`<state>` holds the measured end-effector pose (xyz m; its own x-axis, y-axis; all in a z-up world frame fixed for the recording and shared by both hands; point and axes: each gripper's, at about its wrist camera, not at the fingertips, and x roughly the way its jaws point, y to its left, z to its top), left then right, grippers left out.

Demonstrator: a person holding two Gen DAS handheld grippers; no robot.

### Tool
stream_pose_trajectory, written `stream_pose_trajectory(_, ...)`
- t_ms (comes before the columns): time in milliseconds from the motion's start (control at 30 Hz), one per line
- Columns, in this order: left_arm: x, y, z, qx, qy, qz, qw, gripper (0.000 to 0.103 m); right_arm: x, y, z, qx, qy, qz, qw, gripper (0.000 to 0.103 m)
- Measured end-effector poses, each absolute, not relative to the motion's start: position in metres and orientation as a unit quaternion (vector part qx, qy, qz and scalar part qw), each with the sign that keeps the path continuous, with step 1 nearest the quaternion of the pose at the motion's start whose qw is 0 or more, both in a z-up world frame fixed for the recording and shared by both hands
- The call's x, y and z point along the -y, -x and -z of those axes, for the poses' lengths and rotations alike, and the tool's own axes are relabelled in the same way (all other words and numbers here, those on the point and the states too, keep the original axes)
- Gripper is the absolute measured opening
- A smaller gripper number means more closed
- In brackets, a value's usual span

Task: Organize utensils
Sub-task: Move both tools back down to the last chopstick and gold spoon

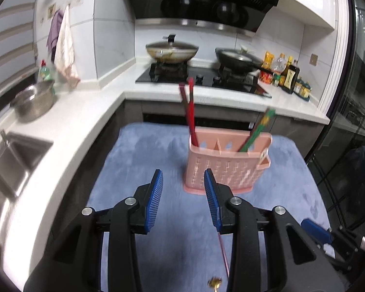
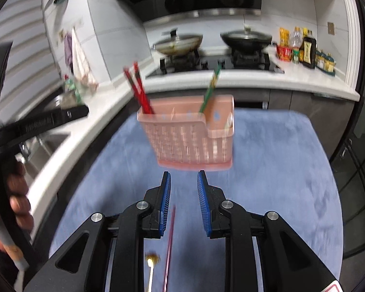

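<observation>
A pink slotted utensil holder [image 1: 227, 164] stands on a blue mat [image 1: 143, 160]; it also shows in the right wrist view [image 2: 189, 138]. Red chopsticks [image 1: 189, 112] stand in its left slot and green chopsticks [image 1: 258, 131] in its right slot. A thin red stick [image 1: 223, 253] and a gold-tipped utensil [image 1: 215, 282] lie on the mat near me. My left gripper [image 1: 183, 174] is open and empty, just short of the holder. My right gripper [image 2: 183, 175] is open and empty, above the red stick [image 2: 170, 241] and gold utensil [image 2: 152, 260].
A white counter [image 1: 68, 121] wraps the left and back, with a sink [image 1: 14, 155], a metal colander [image 1: 34, 99], a stove with two pans [image 1: 172, 51] and bottles [image 1: 289, 73]. The left gripper's handle and hand [image 2: 14, 189] show left.
</observation>
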<state>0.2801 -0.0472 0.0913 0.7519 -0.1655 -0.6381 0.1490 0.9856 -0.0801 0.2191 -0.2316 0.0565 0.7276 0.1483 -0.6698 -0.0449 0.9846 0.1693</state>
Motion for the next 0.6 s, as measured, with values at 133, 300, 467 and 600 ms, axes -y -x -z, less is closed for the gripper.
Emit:
stream_pose_trajectory(133,0.040,-0.258,-0.060,-0.363,0.004,0.065,0.929,0.034,0.221,-0.187,-0.023,-0.401,-0.060,-0.054,0.913,0.023)
stream_pose_trajectory(300,0.033,-0.231,-0.018,-0.404,0.004,0.056,0.913,0.034,0.212,-0.158,0.012,-0.441,-0.064,-0.061,0.893,0.023)
stream_pose_trajectory(467,0.027,-0.205,0.012,-0.432,-0.003,0.050,0.901,0.034,0.195,-0.129,0.045,-0.468,-0.042,-0.067,0.880,0.023)
stream_pose_trajectory(600,0.026,-0.184,0.033,-0.453,-0.008,0.047,0.890,0.034,0.187,-0.118,0.061,-0.486,-0.041,-0.076,0.870,0.023)
